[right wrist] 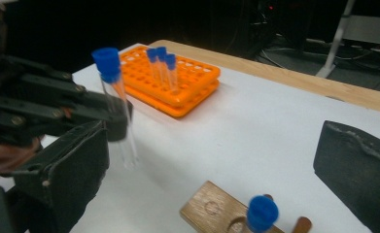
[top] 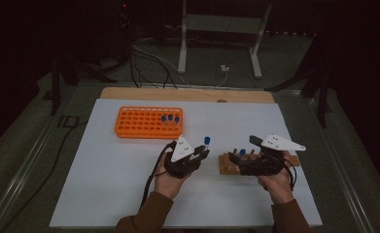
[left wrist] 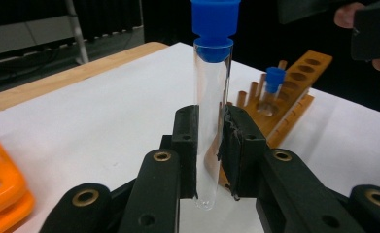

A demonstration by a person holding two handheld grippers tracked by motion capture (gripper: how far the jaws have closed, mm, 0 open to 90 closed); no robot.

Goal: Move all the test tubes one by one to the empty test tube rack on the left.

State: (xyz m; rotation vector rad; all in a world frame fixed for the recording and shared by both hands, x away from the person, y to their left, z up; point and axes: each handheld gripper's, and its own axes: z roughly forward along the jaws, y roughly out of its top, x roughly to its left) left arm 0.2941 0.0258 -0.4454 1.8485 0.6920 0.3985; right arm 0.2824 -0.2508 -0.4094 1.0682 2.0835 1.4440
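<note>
- A bright orange plastic tube rack (top: 148, 122), flat and dotted with rows of round holes, sits on the white tabletop (top: 110, 179) at the far left; three clear tubes with blue caps (top: 170, 118) stand together near its right end.
- The left gripper (top: 203, 154), matte black with brass-ringed bolts, is clenched on a clear glass test tube with a blue stopper (left wrist: 211, 107); the tube stands upright between the jaws, gripped at mid-length, its rounded bottom hanging free just above the table.
- In the high view the tube's glass is hard to make out; mainly its blue cap shows.
- A brown wooden rack (top: 229, 165), a slab with a row of round holes on short dowels, lies just right of the left gripper; one blue-capped tube (right wrist: 262, 213) stands in it, cut off by the frame edge in the right gripper view.
- The right gripper (top: 235, 158) hovers over the wooden rack, its rough black pads (right wrist: 357, 170) spread wide, grasping nothing.
</note>
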